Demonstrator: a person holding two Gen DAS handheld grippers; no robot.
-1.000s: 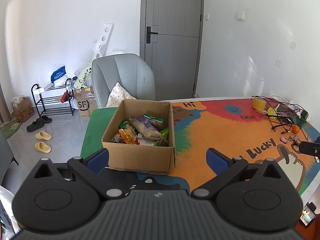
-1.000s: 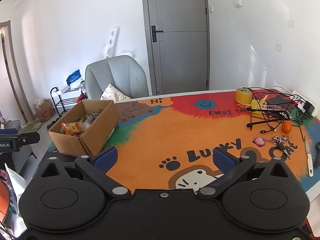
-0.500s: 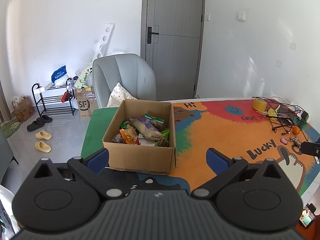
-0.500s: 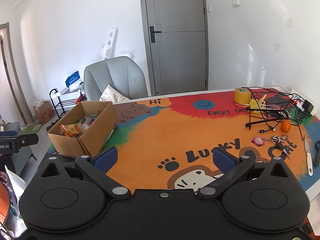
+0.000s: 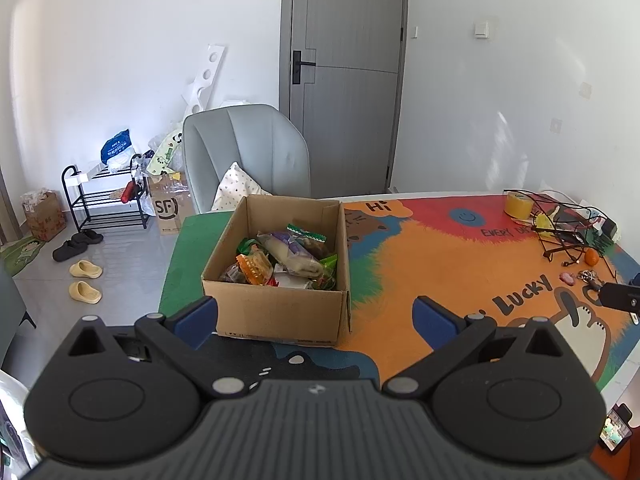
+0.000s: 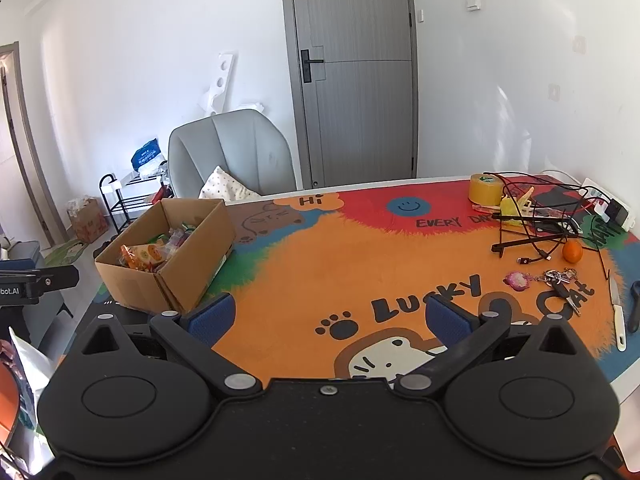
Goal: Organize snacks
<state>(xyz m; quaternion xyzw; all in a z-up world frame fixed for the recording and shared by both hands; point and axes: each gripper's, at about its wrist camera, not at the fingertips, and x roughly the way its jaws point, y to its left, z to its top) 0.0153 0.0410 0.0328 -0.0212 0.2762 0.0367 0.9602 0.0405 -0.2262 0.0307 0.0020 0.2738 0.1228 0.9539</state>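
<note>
Open brown cardboard box (image 5: 276, 276) of mixed snack packets (image 5: 286, 258) at the left end of the table.

It rests on the colourful cartoon-print table mat (image 6: 360, 264) — flaps up, packets heaped inside. The left gripper (image 5: 316, 314) hovers just before it, blue pads spread and empty; the right gripper (image 6: 328, 318) — likewise spread, empty — hangs over the mat's near edge, well apart from the box.
</note>
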